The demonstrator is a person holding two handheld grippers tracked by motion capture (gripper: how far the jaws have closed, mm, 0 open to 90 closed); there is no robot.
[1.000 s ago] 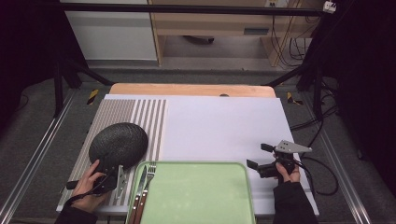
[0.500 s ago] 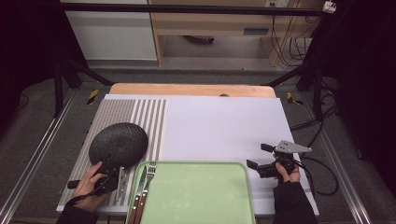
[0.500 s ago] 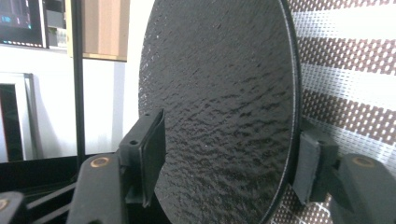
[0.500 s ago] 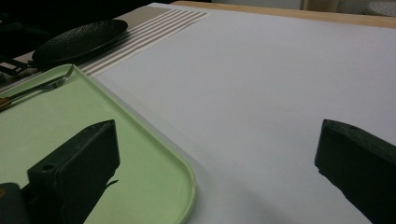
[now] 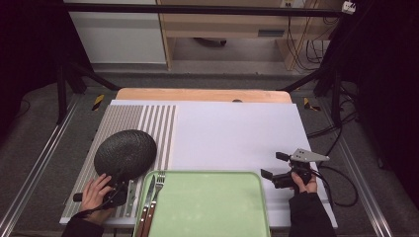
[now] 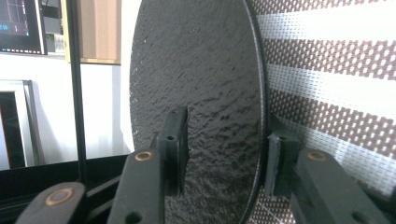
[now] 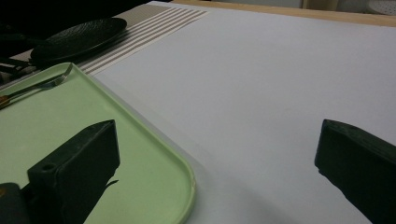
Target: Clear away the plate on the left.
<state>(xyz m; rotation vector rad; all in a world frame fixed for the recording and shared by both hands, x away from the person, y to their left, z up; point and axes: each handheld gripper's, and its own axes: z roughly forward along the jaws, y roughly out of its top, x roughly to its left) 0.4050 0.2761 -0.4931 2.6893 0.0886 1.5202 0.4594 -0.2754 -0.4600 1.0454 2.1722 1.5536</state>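
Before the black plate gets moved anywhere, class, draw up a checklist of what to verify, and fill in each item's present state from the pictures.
1. Rim of the black plate lies between the jaws of the left gripper, which have just been closing: ok.
2. Pads pressing firmly on the plate: cannot tell; a gap shows at one pad.
3. Right gripper open, holding nothing: ok.
4. Green tray has bare room: ok.
5. Fork and knife lie along the tray's left edge, close to the plate: not ok for a careless swing.
6. Plate rests on the striped mat: ok.
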